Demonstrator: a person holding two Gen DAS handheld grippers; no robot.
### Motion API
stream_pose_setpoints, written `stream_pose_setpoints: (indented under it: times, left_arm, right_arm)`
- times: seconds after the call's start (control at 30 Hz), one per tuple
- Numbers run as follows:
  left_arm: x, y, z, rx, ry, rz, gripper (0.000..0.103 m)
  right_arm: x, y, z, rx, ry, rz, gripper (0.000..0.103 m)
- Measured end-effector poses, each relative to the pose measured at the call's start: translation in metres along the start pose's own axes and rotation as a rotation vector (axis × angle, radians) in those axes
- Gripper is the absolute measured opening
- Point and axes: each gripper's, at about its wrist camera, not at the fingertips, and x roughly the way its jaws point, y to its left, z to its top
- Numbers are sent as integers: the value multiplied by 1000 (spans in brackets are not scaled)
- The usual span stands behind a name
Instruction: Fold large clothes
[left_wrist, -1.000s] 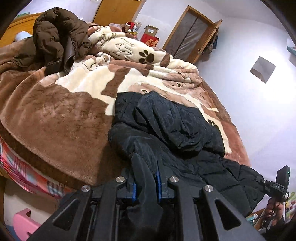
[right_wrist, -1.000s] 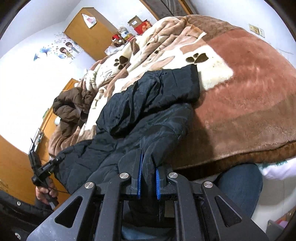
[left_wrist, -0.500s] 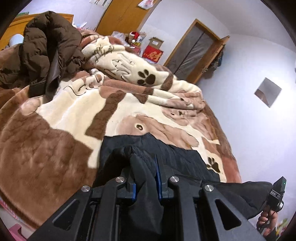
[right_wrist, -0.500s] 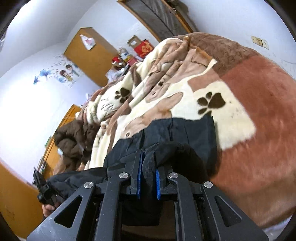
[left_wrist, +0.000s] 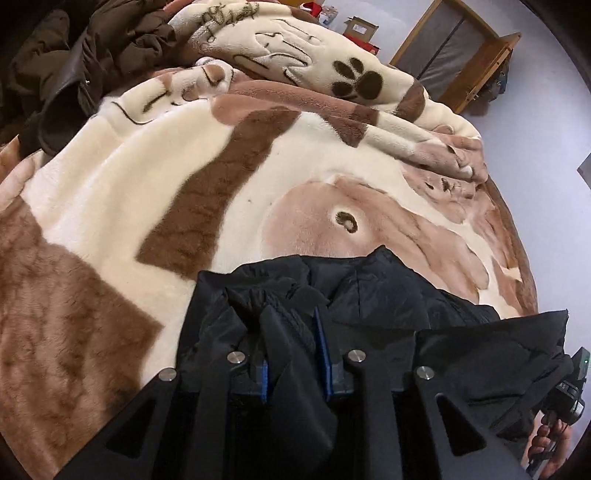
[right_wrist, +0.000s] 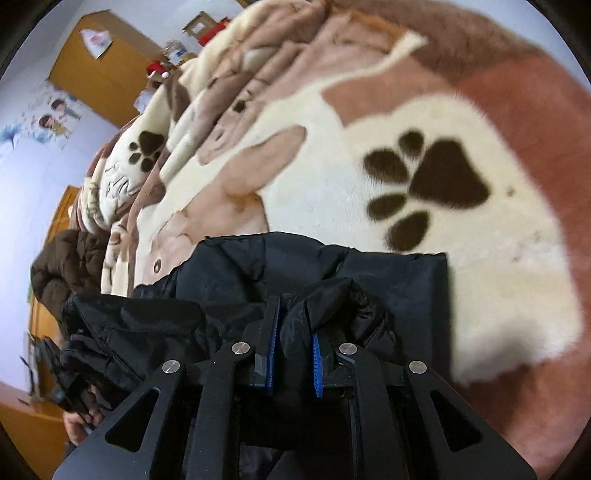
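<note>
A black puffer jacket (left_wrist: 388, 295) lies on the brown and cream paw-print blanket (left_wrist: 147, 177), its near part doubled over onto the rest. My left gripper (left_wrist: 291, 317) has a fold of the jacket between its blue pads. Its jaws are opening, and the fabric still fills the gap. In the right wrist view the same jacket (right_wrist: 229, 273) spreads out to the left. My right gripper (right_wrist: 293, 325) has another fold between its pads and is opening too. Both grippers sit low over the blanket (right_wrist: 332, 184).
A dark brown jacket (left_wrist: 92, 55) is heaped at the far left of the bed and shows as the brown jacket (right_wrist: 62, 266) in the right view. A hand holds the other gripper (left_wrist: 569, 387) at the right edge. A door (left_wrist: 458, 55) and a wooden wardrobe (right_wrist: 99, 66) stand behind the bed.
Both grippers have travelled forward and down over the bed with the jacket's hem, folding it over itself. The gap between each pair of pads is a little wider than before.
</note>
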Motion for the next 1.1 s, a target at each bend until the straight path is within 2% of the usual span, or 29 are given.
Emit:
stream_pose_setpoints:
  times: [0.1, 0.17, 0.2, 0.23, 0.27, 0.33, 0.37, 0.47, 0.57, 0.67, 0.77, 0.87, 0.9, 1.0, 1.1]
  left_arm:
    - [-4, 0, 3, -4, 19, -17, 26]
    - [-11, 4, 10, -32, 41, -70, 38]
    - [-18, 8, 13, -56, 45, -107, 43]
    - [-24, 10, 17, -80, 43, -138, 55]
    - [-33, 13, 22, -101, 31, -167, 61]
    - [-52, 15, 30, -121, -3, -191, 64]
    - [-59, 14, 33, -125, -21, -183, 66]
    - [-90, 12, 40, -120, -118, -169, 70]
    - [-107, -1, 32, -78, -149, -179, 71]
    - [-103, -26, 7, 2, -131, -204, 71]
    - [-78, -59, -29, 109, -52, -235, 71]
    - [-36, -85, -59, 214, 34, -180, 71]
    - [-24, -90, -64, 246, 37, -145, 71]
    - [-8, -94, -60, 276, -2, -114, 72]
    - [-6, -92, -43, 257, 22, -95, 72]
  right_arm:
    - [-5, -11, 1, 34, 13, 53, 18]
    - [-18, -12, 3, 50, 17, 96, 21]
    - [-27, -11, 6, 61, 15, 131, 27]
    - [-32, -9, 8, 68, 11, 157, 34]
    - [-45, -9, 10, 82, 1, 205, 39]
    - [-62, -6, 13, 98, -27, 248, 52]
    - [-74, -4, 14, 97, -60, 245, 54]
    - [-111, 9, 16, 40, -198, 185, 54]
    - [-126, 29, 2, -43, -272, 154, 54]
    - [-111, 56, -27, -194, -251, 81, 54]
    - [-75, 71, -64, -316, -195, 16, 54]
    - [-25, 72, -86, -408, -123, -103, 54]
    - [-14, 68, -88, -433, -122, -135, 54]
    - [-2, 60, -81, -460, -151, -167, 54]
    - [-5, 58, -68, -456, -156, -206, 54]
